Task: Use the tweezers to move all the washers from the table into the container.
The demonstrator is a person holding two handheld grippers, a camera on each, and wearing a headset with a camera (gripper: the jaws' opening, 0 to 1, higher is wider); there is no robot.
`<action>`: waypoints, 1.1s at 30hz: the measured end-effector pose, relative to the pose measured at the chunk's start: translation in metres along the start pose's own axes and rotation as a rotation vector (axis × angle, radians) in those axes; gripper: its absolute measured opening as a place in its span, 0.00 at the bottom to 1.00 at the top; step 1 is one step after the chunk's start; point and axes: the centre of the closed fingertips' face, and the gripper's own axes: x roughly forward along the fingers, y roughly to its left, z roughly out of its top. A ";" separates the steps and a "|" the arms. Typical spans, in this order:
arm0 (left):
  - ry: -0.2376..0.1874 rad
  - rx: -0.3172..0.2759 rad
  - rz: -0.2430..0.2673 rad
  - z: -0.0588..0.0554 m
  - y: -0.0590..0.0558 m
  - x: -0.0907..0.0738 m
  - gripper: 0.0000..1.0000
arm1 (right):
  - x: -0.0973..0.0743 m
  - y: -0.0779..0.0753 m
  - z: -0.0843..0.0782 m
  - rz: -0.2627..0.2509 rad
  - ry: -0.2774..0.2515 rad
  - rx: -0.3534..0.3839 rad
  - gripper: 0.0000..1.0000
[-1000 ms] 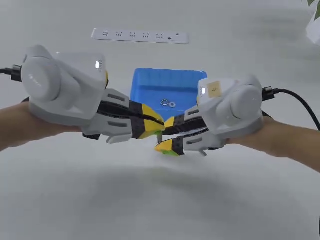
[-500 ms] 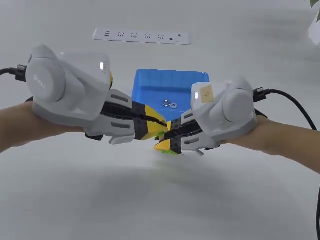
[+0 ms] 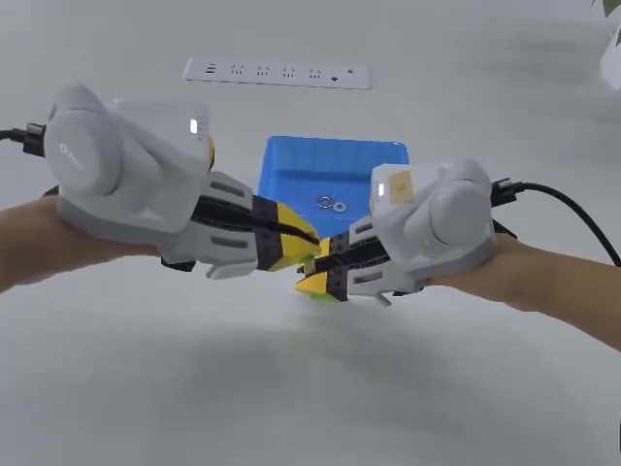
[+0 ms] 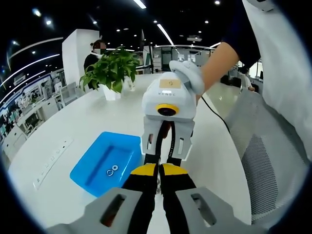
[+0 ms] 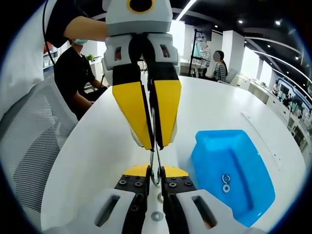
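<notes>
Two grippers meet tip to tip over the white table, just in front of the blue container [image 3: 335,165]. The left gripper [image 3: 303,240] comes in from the left and the right gripper [image 3: 315,279] from the right. Thin metal tweezers [image 5: 154,157] run between them, with the left gripper [image 5: 151,139] shut on the upper part and the right gripper [image 5: 155,174] shut on the lower part. Two washers [image 3: 330,204] lie in the container [image 5: 231,175]. In the right gripper view a washer [image 5: 157,216] lies on the table below the jaws, and a second washer [image 5: 160,197] is partly hidden.
A white power strip [image 3: 277,73] lies beyond the container. A potted plant [image 4: 109,70] stands further along the table. A mesh chair [image 4: 273,161] stands beside the table, and people are in the room behind.
The right gripper has slid slightly left, closing in under the left gripper. The left gripper and the container's washers have kept their places.
</notes>
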 end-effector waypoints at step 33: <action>-0.043 -0.149 0.152 -0.010 0.001 -0.054 0.44 | -0.041 -0.009 0.028 -0.052 -0.050 0.051 0.09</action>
